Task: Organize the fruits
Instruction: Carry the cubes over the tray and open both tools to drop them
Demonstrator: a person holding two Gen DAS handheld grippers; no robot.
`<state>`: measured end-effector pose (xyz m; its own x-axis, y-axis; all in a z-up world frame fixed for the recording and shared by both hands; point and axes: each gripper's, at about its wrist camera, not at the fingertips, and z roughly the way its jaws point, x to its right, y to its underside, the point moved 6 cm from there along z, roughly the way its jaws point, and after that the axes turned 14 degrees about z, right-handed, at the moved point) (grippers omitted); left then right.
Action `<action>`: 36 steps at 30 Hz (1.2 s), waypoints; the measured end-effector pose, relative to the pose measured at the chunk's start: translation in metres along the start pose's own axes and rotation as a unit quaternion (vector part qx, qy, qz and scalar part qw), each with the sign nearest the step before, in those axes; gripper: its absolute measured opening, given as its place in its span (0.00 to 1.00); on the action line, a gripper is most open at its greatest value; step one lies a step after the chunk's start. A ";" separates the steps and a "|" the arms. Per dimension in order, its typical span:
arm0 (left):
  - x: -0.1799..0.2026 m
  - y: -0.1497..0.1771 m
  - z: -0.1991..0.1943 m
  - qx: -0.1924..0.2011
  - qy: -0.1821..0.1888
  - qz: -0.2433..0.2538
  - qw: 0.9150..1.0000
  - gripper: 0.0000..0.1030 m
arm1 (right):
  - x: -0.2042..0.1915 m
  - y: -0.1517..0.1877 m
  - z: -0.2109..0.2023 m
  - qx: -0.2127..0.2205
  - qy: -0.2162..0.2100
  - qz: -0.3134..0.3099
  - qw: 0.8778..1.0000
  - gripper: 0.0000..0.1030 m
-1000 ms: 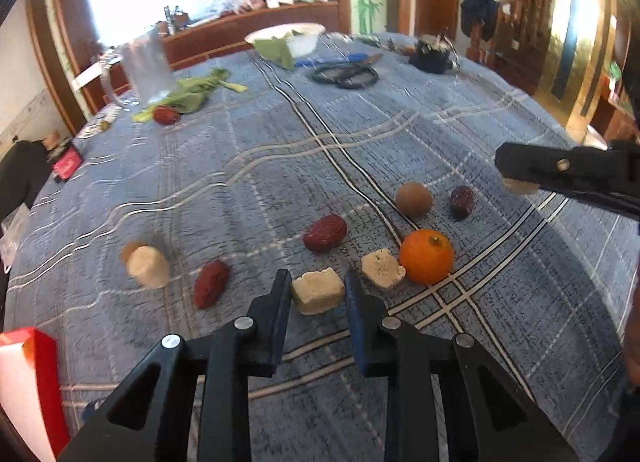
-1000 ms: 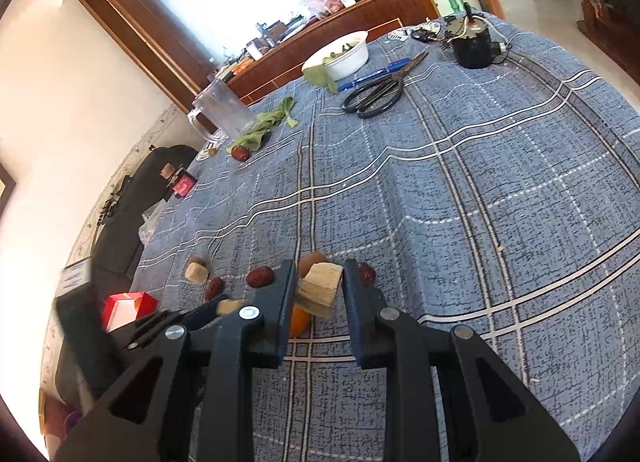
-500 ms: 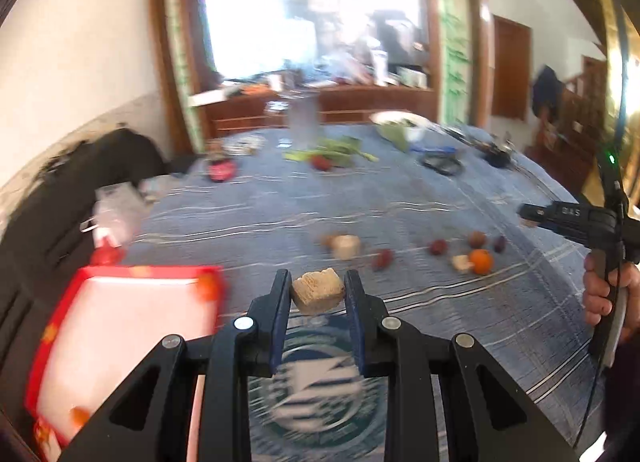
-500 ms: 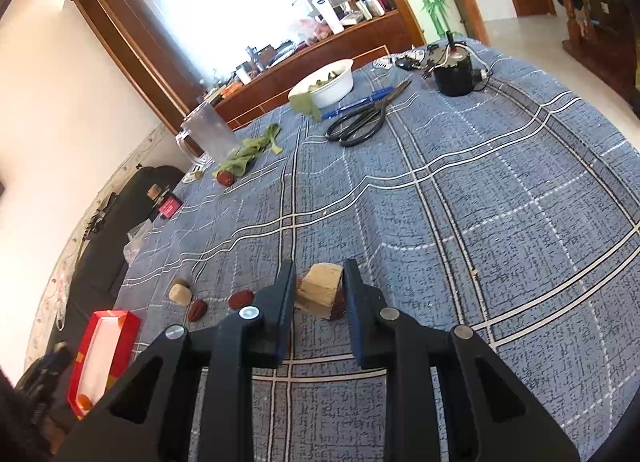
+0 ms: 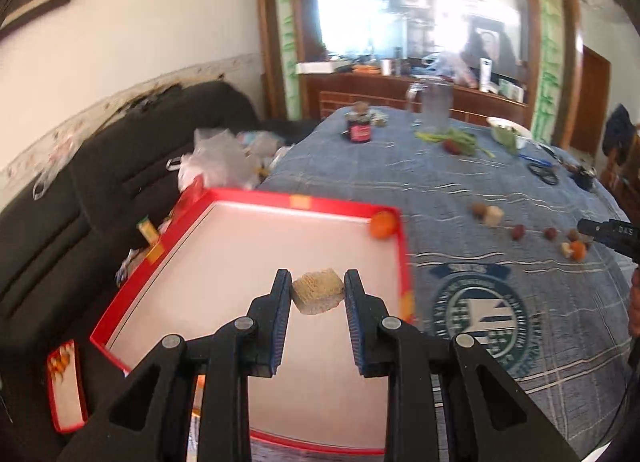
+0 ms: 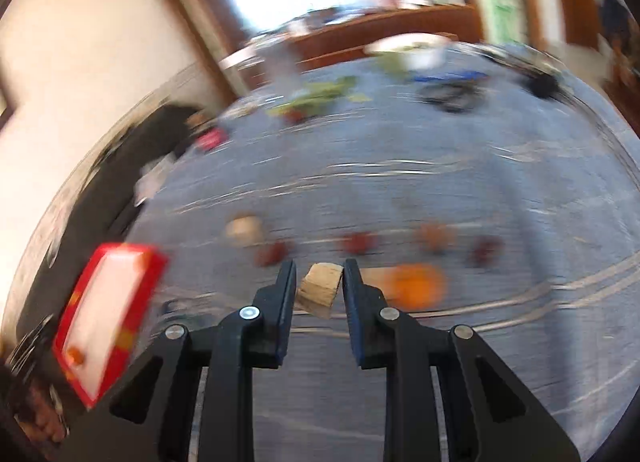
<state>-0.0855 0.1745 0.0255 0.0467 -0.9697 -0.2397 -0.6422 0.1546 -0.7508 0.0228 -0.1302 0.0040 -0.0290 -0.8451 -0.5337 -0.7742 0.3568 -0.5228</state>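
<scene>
Blue plaid tablecloth [image 5: 500,189] | left gripper [image 5: 318,298] fingers pinch crumbly beige cube [image 5: 318,296] above red tray [image 5: 248,194] | right gripper [image 6: 319,290] fingers pinch pale block [image 6: 319,289]

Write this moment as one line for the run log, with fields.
left tool: shut on beige cube, above red tray | right tool: shut on tan block, above table | tray: one orange

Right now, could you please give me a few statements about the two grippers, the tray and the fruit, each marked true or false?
1. The left gripper holds a beige block above the red tray. True.
2. The right gripper is empty. False: it holds a pale chunk.
3. An orange fruit sits in the tray's far corner. True.
4. All the fruit is in the tray. False: several pieces lie on the blue tablecloth.
</scene>
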 end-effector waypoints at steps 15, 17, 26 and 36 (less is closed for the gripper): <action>-0.074 0.029 0.021 -0.025 -0.054 -0.045 0.997 0.25 | -0.244 0.115 0.096 -0.138 -0.105 -0.144 0.974 0.25; -0.081 0.033 0.026 -0.034 -0.056 -0.050 0.997 0.25 | -0.253 0.123 0.107 -0.150 -0.100 -0.148 0.972 0.25; -0.092 0.050 0.039 -0.061 -0.034 -0.074 0.995 0.25 | -0.264 0.149 0.138 -0.187 -0.077 -0.151 0.968 0.25; -0.088 0.059 0.048 -0.089 -0.017 -0.080 0.993 0.38 | -0.254 0.151 0.140 -0.208 -0.062 -0.129 0.968 0.26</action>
<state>-0.0906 0.2781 -0.0271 0.1834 -0.9717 -0.1490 -0.7491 -0.0400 -0.6612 0.0017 0.1939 -0.0329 0.2549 -0.8214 -0.5102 -0.9340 -0.0726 -0.3498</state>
